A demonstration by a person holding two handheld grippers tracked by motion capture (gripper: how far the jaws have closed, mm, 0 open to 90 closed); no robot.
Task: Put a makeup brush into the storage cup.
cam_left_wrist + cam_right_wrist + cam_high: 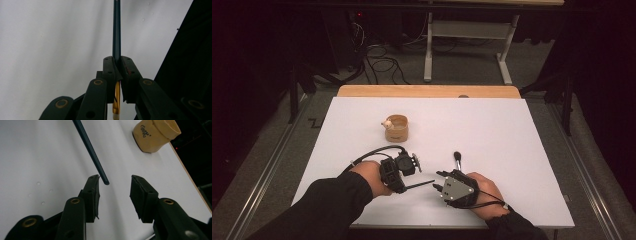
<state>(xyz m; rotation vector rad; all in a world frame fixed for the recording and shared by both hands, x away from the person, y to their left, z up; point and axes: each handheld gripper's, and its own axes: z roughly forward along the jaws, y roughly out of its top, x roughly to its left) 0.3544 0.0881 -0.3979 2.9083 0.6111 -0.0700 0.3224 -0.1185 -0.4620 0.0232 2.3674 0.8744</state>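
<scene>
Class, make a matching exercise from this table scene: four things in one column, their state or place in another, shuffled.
1. left gripper
2. right gripper
3. tan round cup
4. black-tipped brush

a. stands far up the white table
b. lies beyond the right hand
c. clamped on a thin dark stick
d. jaws apart, stick tip between them

Pairs: 1-c, 2-d, 3-a, 4-b

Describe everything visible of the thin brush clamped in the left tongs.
The brush has a thin, dark blue-black, glossy handle, a gold ferrule and a pale part below it. The left tongs are shut on it near the ferrule. The handle juts level above the white table, its blunt end by a pad of the open right tongs, not pinched.
</scene>
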